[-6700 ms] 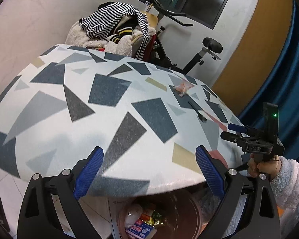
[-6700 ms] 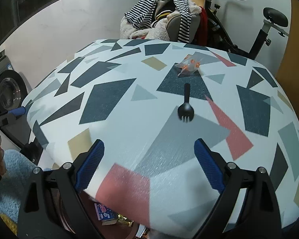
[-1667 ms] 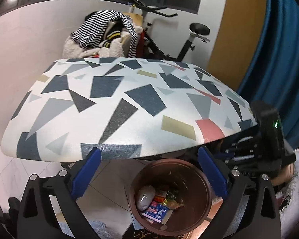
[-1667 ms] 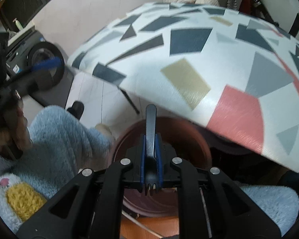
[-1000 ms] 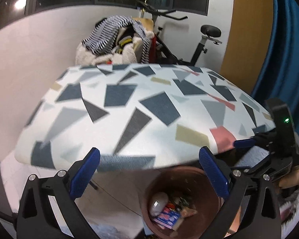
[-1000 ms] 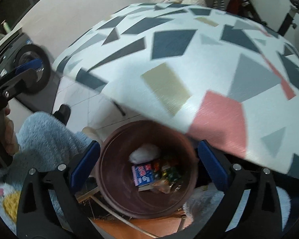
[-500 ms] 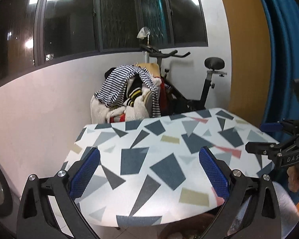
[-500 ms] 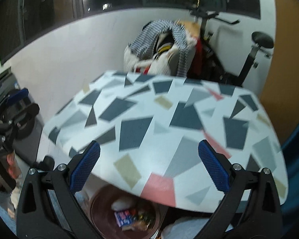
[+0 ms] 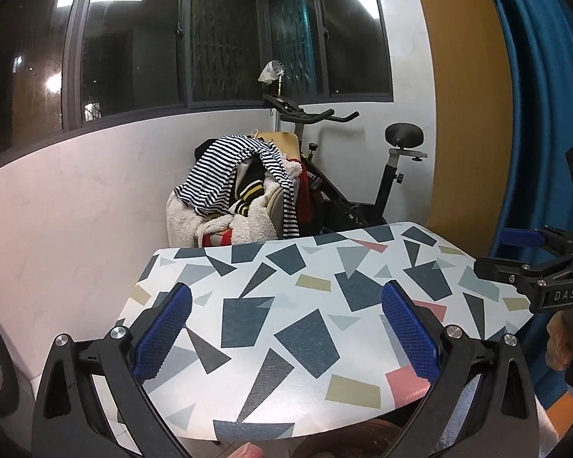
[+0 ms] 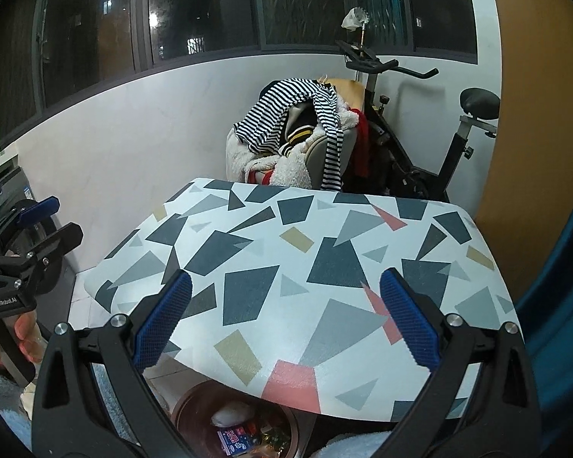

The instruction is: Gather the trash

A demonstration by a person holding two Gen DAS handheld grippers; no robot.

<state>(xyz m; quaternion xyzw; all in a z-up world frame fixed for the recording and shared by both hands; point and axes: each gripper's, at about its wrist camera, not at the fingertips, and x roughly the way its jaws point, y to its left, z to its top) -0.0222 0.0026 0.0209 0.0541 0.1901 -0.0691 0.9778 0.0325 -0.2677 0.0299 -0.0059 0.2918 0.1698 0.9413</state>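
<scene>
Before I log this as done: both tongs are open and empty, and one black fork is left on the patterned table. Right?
Not quite. The table is bare in the right wrist view. Left tongs and right tongs are open and empty.

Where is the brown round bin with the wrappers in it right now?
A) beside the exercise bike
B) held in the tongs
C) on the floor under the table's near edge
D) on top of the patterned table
C: the brown round bin sits low beneath the near edge of the geometric-patterned table, wrappers visible inside.

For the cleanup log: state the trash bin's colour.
Reddish-brown trash bin, seen best in the right wrist view, below the table edge.
</scene>
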